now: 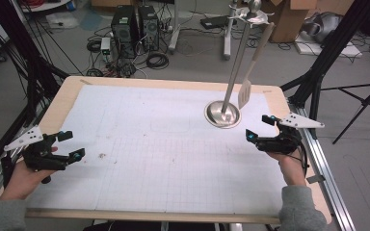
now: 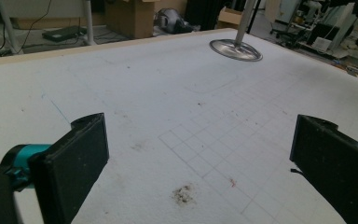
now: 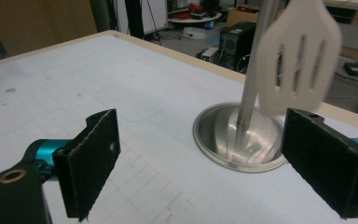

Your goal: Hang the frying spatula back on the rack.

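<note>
— From the high view, what have you got?

— I have the left gripper low at the near left edge of the table, jaws apart and holding nothing. My right gripper sits at the far right, jaws also apart, just beside the steel stand. A white slotted spatula hangs from the stand's top hook, its blade dangling above the round base. I judge the right one is parked there because the spatula is what it will go for.

— And the left gripper view?

— It looks across the white gridded mat, with a dark smudge close in front. The stand's base is well off at the far side. This view gives me the mat's stains, which are barely visible from above.

— The right gripper view?

— The spatula's blade hangs between my open jaws, higher than them, with the pole behind it and the base below. From above I can't read that alignment. Here I see the blade is blurred, so it may be swinging.
</note>
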`<state>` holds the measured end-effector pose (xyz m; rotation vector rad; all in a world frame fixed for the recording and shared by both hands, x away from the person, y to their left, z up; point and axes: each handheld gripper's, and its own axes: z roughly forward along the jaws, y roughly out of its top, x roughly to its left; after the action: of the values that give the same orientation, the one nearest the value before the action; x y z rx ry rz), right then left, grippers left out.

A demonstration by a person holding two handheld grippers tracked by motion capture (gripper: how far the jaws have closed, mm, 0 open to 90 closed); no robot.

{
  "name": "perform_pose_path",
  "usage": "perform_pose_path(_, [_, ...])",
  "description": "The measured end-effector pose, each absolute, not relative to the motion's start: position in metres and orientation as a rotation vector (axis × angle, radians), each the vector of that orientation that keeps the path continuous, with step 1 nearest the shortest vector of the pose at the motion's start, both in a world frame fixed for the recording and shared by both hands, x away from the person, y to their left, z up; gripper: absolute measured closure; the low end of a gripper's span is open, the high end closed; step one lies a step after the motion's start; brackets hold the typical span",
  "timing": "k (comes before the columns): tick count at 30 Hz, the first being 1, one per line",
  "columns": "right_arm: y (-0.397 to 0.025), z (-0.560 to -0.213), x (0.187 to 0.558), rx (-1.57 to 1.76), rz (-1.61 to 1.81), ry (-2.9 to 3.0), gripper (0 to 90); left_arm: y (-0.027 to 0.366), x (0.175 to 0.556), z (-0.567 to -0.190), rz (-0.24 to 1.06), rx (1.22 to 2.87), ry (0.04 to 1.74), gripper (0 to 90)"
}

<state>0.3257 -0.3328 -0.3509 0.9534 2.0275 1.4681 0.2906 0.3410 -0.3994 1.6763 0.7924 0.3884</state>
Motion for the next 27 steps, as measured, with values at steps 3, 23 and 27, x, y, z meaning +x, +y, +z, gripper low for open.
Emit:
perform_pose_path(3, [-0.332,-0.355,0.323,0.944,1.486,2.025,11.1,0.341,0.29,-0.4,0.388,1.675,0.794,4.8])
perform_pose_path(23, [-0.343,-0.382,0.3,0.977,1.562,1.88,11.1,0.34,0.289,-0.401,0.386,1.671,0.792,4.9])
perform_pose_path(27, [-0.346,-0.385,0.292,1.0,1.556,1.845,11.1,0.341,0.288,-0.4,0.39,1.667,0.788,4.8])
